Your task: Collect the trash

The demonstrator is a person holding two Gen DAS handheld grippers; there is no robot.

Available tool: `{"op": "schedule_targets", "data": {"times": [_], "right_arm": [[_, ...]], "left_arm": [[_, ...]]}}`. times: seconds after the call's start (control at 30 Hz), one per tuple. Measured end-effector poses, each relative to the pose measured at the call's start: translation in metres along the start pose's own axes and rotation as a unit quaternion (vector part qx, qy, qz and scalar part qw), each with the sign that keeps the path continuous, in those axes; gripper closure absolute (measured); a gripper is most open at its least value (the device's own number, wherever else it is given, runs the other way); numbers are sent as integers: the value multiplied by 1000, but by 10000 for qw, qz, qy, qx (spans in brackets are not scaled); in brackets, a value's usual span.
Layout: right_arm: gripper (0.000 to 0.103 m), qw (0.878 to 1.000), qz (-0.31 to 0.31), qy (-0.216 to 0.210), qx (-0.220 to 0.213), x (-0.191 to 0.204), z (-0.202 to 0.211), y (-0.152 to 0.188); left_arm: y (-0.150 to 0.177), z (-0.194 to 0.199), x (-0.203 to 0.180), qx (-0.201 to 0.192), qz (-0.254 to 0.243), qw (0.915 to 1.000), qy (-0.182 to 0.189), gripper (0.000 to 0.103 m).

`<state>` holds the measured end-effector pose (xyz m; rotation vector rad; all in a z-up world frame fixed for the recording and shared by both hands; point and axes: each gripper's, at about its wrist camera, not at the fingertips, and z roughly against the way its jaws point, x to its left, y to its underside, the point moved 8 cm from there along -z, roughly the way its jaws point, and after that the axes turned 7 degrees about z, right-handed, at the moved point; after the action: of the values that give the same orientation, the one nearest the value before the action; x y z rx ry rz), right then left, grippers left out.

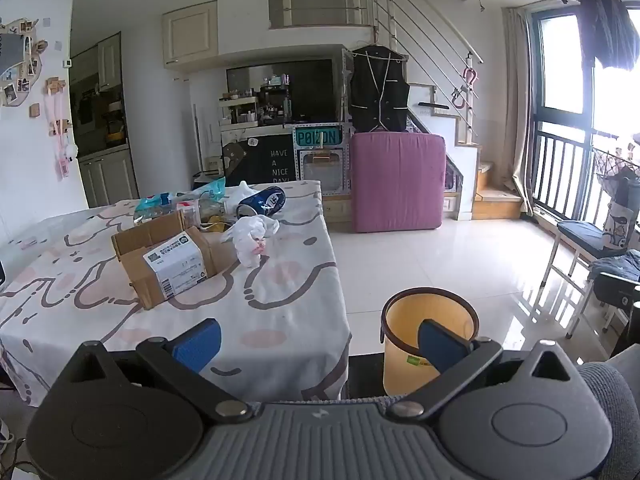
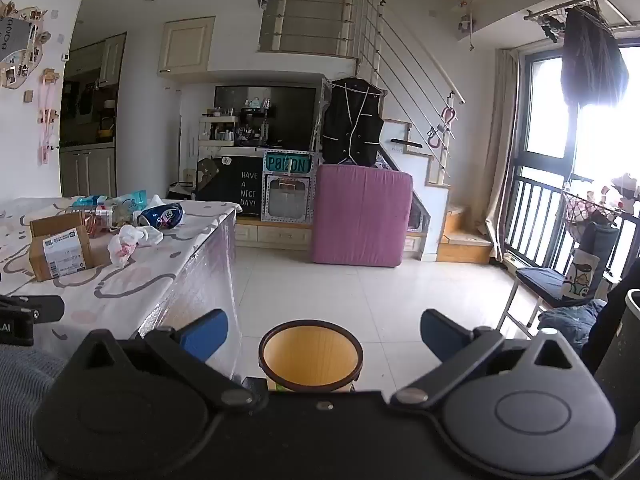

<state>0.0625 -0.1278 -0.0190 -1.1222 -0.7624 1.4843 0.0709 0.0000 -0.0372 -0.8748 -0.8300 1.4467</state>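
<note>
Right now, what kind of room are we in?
Most likely a loft apartment's living and dining area: a cloth-covered table strewn with trash, a staircase to an upper level, and kitchen cabinets behind.

In the left wrist view the right blue pad of the left tool covers part of the yellow bin, whose base is hidden behind the tool body. In the right wrist view the right tool hides the bin's lower half. The tabletop is cut off at the lower left. The print on the cardboard box label is too small to read. The window at the right is blown out.
</note>
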Motion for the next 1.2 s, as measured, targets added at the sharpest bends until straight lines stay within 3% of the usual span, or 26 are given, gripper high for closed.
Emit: {"op": "schedule_targets", "data": {"times": [1.2], "right_arm": [[0,10000,5,-2,34,0,-1,-3]], "left_arm": [[0,0,0,-4,-11,10000,-8,0]]}}
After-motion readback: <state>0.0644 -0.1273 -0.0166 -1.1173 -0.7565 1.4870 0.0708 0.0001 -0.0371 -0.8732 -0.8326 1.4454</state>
